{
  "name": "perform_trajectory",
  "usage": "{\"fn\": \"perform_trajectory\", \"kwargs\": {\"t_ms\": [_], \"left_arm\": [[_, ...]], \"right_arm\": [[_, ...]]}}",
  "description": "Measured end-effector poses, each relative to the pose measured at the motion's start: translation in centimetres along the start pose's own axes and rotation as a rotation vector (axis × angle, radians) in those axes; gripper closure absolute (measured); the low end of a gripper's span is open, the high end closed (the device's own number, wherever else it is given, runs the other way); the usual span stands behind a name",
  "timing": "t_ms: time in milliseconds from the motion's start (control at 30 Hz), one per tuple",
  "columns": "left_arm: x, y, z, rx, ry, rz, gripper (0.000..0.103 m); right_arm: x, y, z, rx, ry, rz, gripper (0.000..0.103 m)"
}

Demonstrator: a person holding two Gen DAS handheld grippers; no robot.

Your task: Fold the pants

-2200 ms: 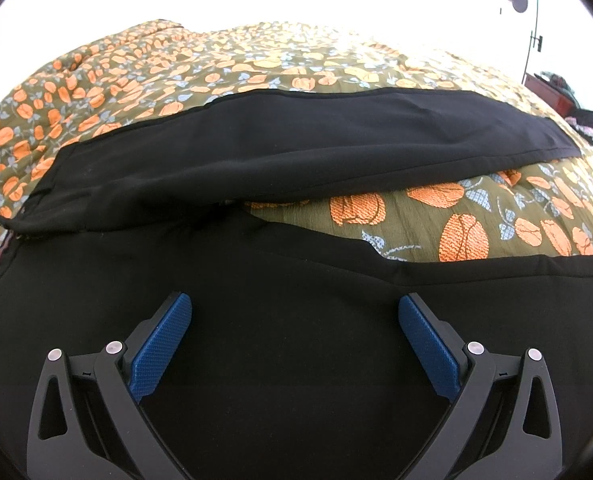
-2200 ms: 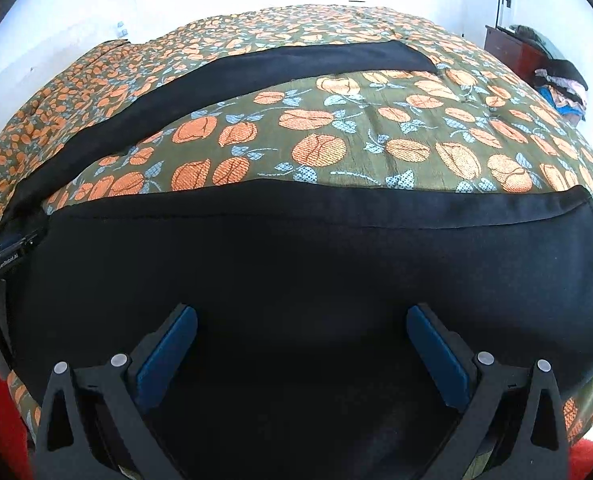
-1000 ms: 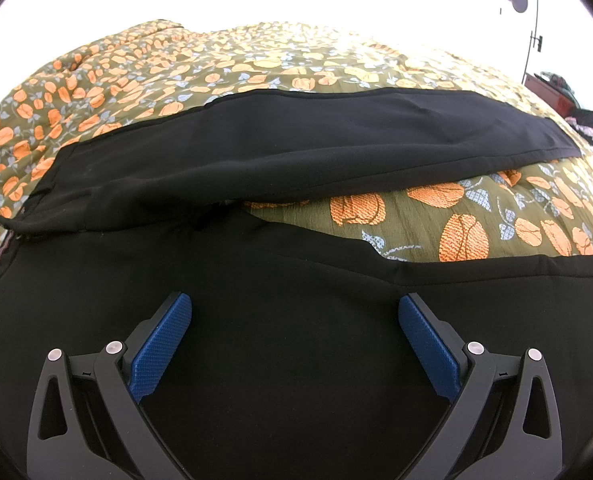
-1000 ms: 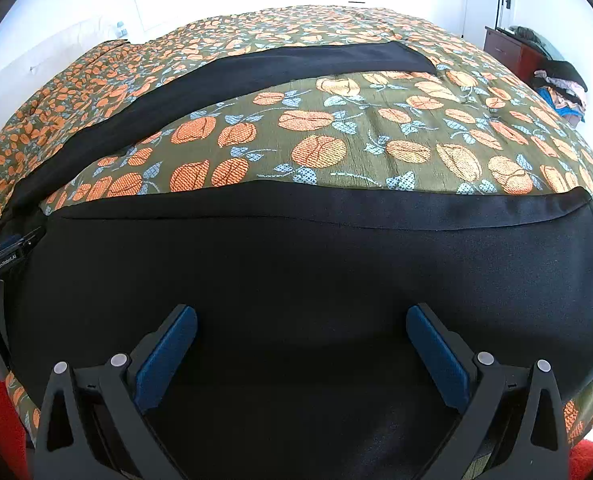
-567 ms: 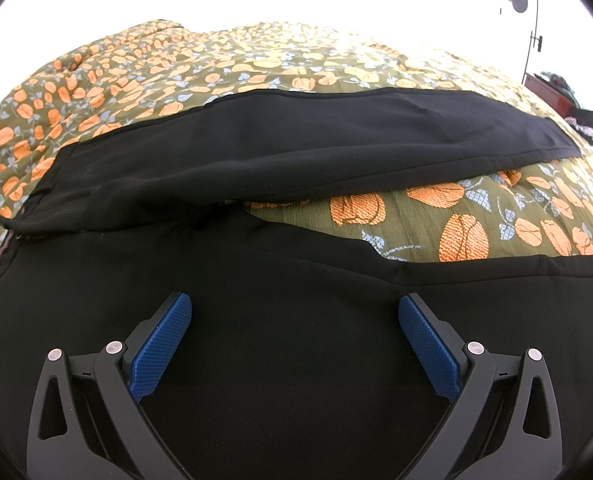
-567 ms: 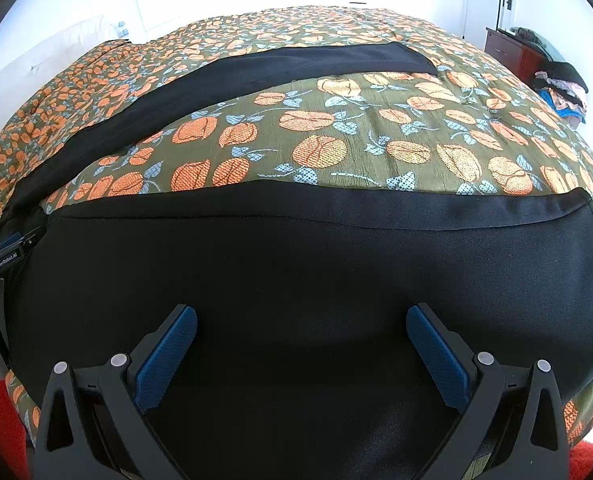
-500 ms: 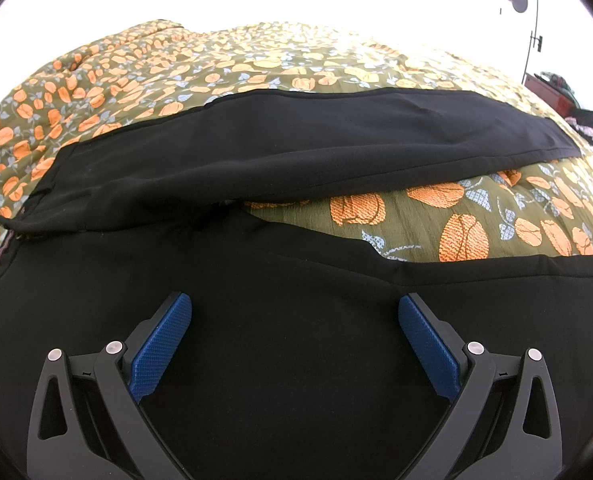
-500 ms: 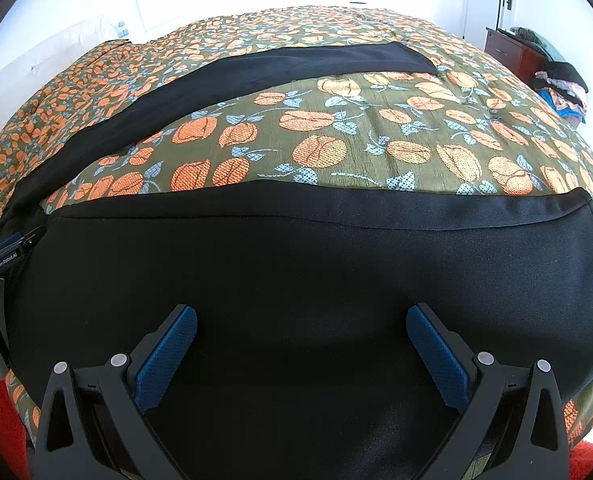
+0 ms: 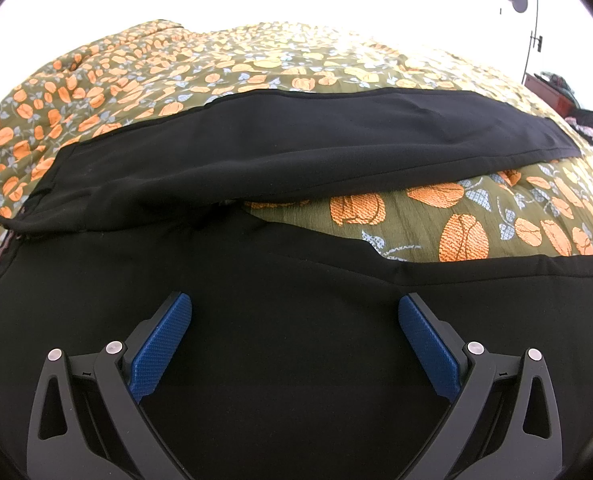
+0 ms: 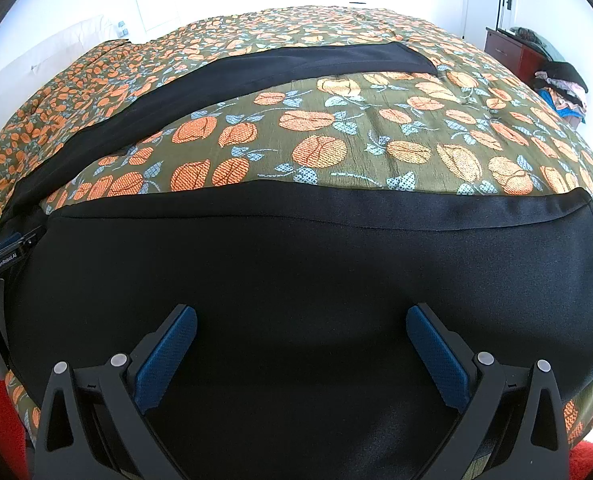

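Across the lower half of both frames lie the black pants, spread flat on a bed with an olive bedspread printed with orange flowers. In the left wrist view one leg runs across the middle of the frame and the other fills the bottom, with a wedge of bedspread showing between them at right. In the right wrist view the near leg covers the bottom and the far leg crosses the upper left. The left tool hangs over the fabric with its blue pads wide apart, gripping nothing; the right tool is likewise spread apart over the near leg. A red cabinet with a heap of clothes stands at the upper right, clear of the pants. Nothing blocks the fabric. Compared with the earlier frames, pants and both tools sit in the same places.
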State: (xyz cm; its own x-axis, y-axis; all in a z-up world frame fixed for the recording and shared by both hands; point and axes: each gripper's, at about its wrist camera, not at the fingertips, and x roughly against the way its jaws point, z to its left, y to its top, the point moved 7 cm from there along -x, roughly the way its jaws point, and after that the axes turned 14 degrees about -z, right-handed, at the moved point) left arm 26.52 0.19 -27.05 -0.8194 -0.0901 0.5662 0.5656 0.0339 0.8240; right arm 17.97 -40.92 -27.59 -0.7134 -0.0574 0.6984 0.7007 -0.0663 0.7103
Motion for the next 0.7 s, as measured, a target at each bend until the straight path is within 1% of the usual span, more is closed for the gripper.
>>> {"fn": "perform_trajectory", "kwargs": {"t_ms": [700], "left_arm": [[0.00,0.00,0.01,0.000,0.000,0.000,0.000]], "right_arm": [[0.01,-0.09,0.08,0.002,0.004,0.001,0.000]]}}
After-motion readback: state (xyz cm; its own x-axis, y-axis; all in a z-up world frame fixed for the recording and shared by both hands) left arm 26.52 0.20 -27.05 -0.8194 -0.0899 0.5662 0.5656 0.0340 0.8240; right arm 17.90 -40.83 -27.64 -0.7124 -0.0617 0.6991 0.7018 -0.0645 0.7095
